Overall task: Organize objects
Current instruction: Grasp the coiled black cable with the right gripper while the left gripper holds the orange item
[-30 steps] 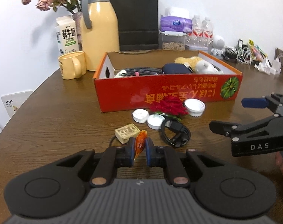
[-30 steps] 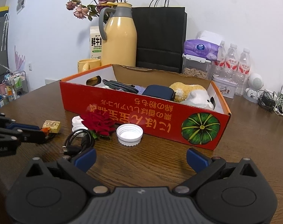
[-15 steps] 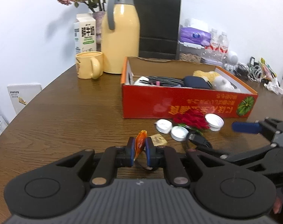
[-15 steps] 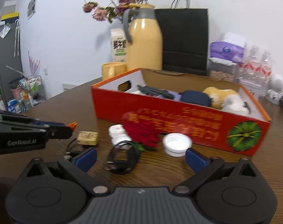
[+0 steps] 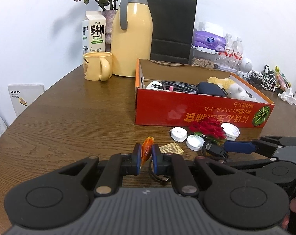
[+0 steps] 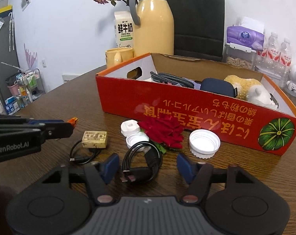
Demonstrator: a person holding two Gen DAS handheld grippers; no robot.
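Observation:
My left gripper (image 5: 146,152) is shut on a small orange wrapped candy (image 5: 147,148), held above the table left of the loose items. My right gripper (image 6: 148,165) is open, its jaws on either side of a coiled black cable (image 6: 143,163) on the table. A red cardboard box (image 6: 187,115) with a cable, a dark pouch and a plush toy inside stands behind. In front of it lie a red fabric rose (image 6: 163,131), three white caps (image 6: 204,143), a small tan block (image 6: 94,139) and a thin black cable (image 6: 81,154).
A yellow thermos (image 5: 131,33), yellow mug (image 5: 97,65), milk carton (image 5: 94,33), vase of dried flowers and black paper bag (image 5: 171,27) stand behind the box. Tissues, water bottles and tangled chargers (image 5: 269,80) crowd the back right. The table edge curves at the left.
My left gripper with the candy has drawn back and to the left of the loose items. My right gripper has moved left and lower, so its open jaws now flank the coiled black cable.

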